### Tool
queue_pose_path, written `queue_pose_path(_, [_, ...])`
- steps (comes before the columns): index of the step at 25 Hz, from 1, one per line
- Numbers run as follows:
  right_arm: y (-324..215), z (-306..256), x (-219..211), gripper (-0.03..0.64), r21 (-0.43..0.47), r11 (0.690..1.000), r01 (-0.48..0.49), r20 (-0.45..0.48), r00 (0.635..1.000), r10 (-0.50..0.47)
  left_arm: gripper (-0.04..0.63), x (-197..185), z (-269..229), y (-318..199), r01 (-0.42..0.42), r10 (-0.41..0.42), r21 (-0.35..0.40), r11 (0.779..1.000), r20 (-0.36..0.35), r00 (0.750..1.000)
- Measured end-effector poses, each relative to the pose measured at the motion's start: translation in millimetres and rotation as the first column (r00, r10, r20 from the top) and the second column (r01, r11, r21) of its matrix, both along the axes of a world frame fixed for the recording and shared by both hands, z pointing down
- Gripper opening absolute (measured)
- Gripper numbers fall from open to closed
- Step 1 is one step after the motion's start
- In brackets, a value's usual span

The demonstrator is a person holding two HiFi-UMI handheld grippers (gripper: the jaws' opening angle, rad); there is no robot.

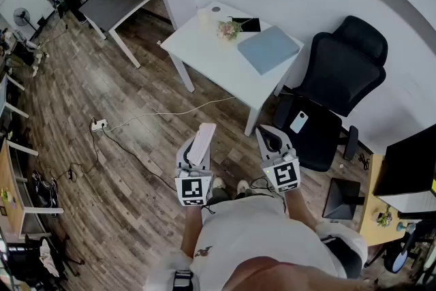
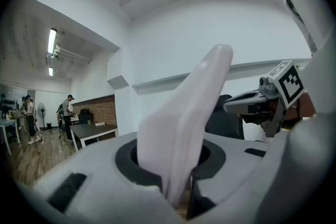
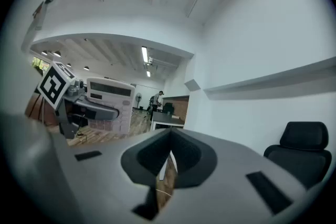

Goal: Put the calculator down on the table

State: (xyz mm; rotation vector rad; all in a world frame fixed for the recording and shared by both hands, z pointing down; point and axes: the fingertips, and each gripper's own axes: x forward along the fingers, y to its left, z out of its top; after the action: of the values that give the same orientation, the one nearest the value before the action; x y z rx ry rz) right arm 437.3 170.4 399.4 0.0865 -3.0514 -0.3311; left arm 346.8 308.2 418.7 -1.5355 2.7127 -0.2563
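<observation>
A pale, slim calculator [image 1: 203, 138] stands up between the jaws of my left gripper [image 1: 195, 155], which is shut on its lower end, held level over the wood floor. In the left gripper view the calculator [image 2: 194, 118] rises out of the jaws and fills the middle. My right gripper [image 1: 268, 134] is shut and holds nothing, a little to the right of the left one. From the right gripper view the calculator's keys and display [image 3: 110, 105] show at the left. The white table [image 1: 204, 44] is ahead, apart from both grippers.
On the table lie a blue-grey folder [image 1: 268, 48], a small bunch of flowers [image 1: 228, 28] and a black phone [image 1: 248, 24]. A black office chair [image 1: 334, 85] with a phone [image 1: 298, 122] on its seat stands right. A power strip [image 1: 99, 124] and cable cross the floor.
</observation>
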Motion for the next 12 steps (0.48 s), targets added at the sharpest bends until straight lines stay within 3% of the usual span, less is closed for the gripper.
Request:
queue_pose_path(6, [-6, -2, 15, 0.024, -0.019, 1.000, -0.021, 0.000, 1.000, 0.021, 0.104, 17, -2, -2, 0.009, -0.009, -0.006, 1.000, -0.002, 1.000])
queue_pose_path(8, [-6, -1, 13, 0.157, -0.024, 1.000, -0.010, 0.000, 1.000, 0.010, 0.104, 18, -3, -3, 0.012, -0.012, -0.009, 1.000, 0.003, 1.000])
queue_pose_path(12, [-9, -1, 8, 0.274, -0.022, 1.000, 0.009, 0.012, 1.000, -0.009, 0.104, 13, -5, -8, 0.022, -0.022, -0.006, 1.000, 0.012, 1.000])
